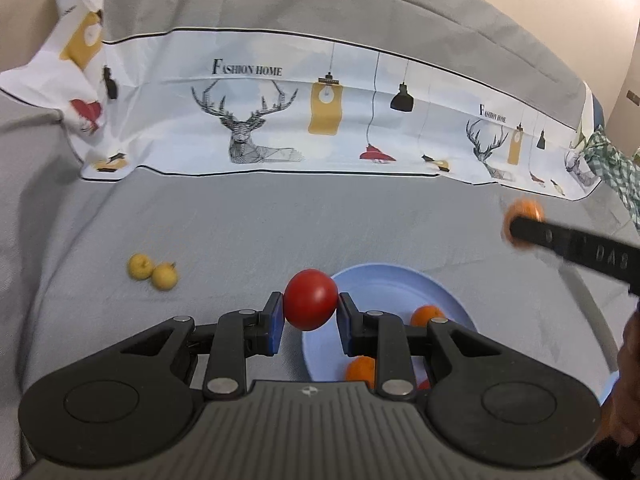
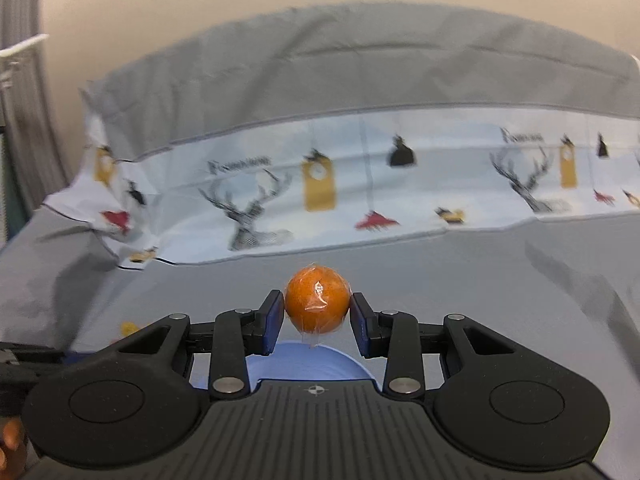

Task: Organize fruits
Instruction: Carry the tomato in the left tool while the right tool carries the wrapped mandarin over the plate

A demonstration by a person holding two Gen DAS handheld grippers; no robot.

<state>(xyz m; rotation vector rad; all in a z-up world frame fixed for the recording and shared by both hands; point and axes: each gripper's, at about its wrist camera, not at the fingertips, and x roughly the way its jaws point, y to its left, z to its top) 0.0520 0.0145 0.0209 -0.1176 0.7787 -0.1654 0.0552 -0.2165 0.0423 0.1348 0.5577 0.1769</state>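
Observation:
My left gripper [image 1: 311, 312] is shut on a red tomato [image 1: 311, 299] and holds it above the left rim of a light blue plate [image 1: 380, 280]. Two oranges [image 1: 427, 316] lie on the plate, and a bit of red fruit shows behind my fingers. My right gripper [image 2: 317, 314] is shut on a wrapped orange [image 2: 317, 299] above the same plate [image 2: 304, 364]. It shows blurred at the right in the left wrist view [image 1: 520, 226]. Two small yellow fruits [image 1: 152, 271] lie on the grey cloth to the left.
A grey sheet [image 1: 248, 224] covers the surface. A printed cloth with deer and lamps [image 1: 280, 120] runs across the back. A green checked cloth [image 1: 612, 164] lies at the far right.

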